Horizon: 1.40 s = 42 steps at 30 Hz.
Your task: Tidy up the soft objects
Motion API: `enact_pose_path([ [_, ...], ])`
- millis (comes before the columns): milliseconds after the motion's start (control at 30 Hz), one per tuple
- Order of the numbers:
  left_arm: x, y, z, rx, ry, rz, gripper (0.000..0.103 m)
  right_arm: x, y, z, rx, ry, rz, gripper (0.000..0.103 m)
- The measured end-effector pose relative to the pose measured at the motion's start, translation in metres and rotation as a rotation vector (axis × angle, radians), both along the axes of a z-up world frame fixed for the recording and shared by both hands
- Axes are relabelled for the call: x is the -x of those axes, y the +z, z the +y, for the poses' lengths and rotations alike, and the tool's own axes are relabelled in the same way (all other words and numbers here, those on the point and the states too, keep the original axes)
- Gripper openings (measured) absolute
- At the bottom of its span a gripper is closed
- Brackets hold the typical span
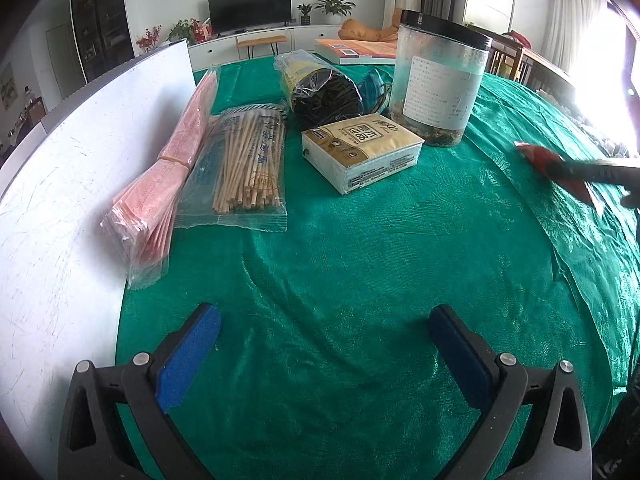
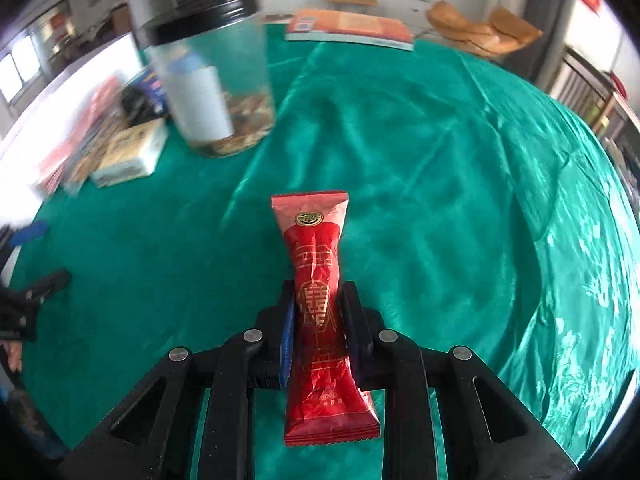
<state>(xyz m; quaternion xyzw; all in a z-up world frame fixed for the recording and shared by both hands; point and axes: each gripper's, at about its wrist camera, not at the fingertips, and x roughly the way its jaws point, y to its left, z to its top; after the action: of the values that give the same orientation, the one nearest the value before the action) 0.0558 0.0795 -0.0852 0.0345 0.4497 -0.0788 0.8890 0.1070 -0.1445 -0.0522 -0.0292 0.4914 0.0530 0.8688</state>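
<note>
My right gripper [image 2: 318, 320] is clamped mid-length on the red sachet [image 2: 318, 280], lifted over the table's [image 2: 440, 200] near edge for carrying — left gripper [image 1: 324, 344] waits with jaws spread, empty, sparing the tissue pack [image 1: 362, 150].

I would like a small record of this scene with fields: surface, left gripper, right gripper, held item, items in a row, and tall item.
surface: green tablecloth
left gripper: left gripper, jaws open, nothing between them
right gripper: right gripper, shut on the packet
held item: red snack packet, pinched at its middle, above the cloth
items in a row: pink packets, bag of wooden sticks, tissue pack
tall item: clear jar, black lid, upright behind the tissue pack
</note>
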Motion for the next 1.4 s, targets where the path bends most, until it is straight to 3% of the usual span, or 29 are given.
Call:
enact_pose_path([
  [67, 0.0, 0.0, 0.0, 0.0, 0.001, 0.0, 0.103, -0.017, 0.009, -0.013, -0.045, -0.102, -0.071, 0.033],
  [100, 0.0, 0.0, 0.0, 0.0, 0.0, 0.0, 0.103, -0.019, 0.014, -0.018, -0.075, -0.146, -0.102, 0.047],
  [133, 0.0, 0.0, 0.0, 0.0, 0.0, 0.0, 0.103, -0.02, 0.017, -0.021, -0.101, -0.187, -0.109, 0.085],
  [167, 0.0, 0.0, 0.0, 0.0, 0.0, 0.0, 0.103, -0.016, 0.019, -0.021, -0.116, -0.221, -0.115, 0.087],
  [467, -0.001, 0.0, 0.0, 0.0, 0.002, -0.001, 0.103, 0.064, 0.003, -0.003, -0.05, -0.29, -0.197, 0.087],
  [600, -0.001, 0.0, 0.0, 0.0, 0.002, -0.001, 0.103, 0.058, -0.013, -0.012, -0.042, -0.29, -0.131, 0.087],
  [767, -0.001, 0.0, 0.0, 0.0, 0.002, -0.001, 0.103, 0.057, -0.02, -0.009, 0.002, -0.294, -0.126, 0.087],
  [1400, -0.001, -0.001, 0.0, -0.001, 0.003, -0.001, 0.103, 0.06, -0.023, -0.009, -0.007, -0.29, -0.128, 0.09],
])
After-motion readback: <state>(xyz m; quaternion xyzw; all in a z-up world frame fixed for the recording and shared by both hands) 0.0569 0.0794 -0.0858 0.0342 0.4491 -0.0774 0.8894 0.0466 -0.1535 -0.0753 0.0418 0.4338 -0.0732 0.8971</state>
